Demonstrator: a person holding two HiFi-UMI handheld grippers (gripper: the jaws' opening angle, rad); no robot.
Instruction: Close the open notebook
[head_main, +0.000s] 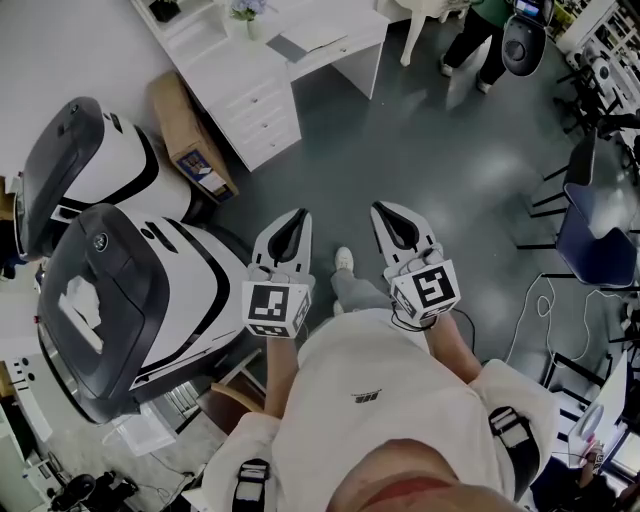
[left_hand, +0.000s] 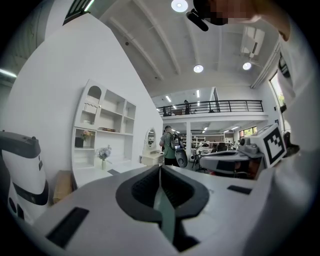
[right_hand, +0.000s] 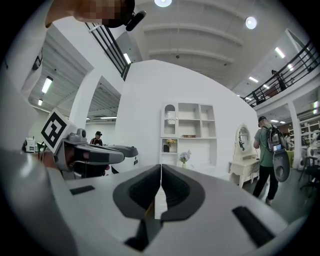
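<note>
Grey floor (head_main: 420, 170), left tool (head_main: 297, 216), right tool (head_main: 383, 210) closed

The person wears a white shirt (head_main: 400, 365) with a small dark mark (head_main: 367, 397) on it, grey trousers (head_main: 356, 292) and a white shoe (head_main: 344, 259). Black straps (head_main: 511, 432) cross both shoulders. The left gripper (head_main: 301, 214) and right gripper (head_main: 378, 208) are white with dark grey insides. Each has 1 cube (head_main: 277, 308) with black squares.

Wht drawers (head_main: 252, 102), brown box (head_main: 185, 128), dk grey floor (head_main: 450, 170), dk blue chair (head_main: 597, 243).
</note>
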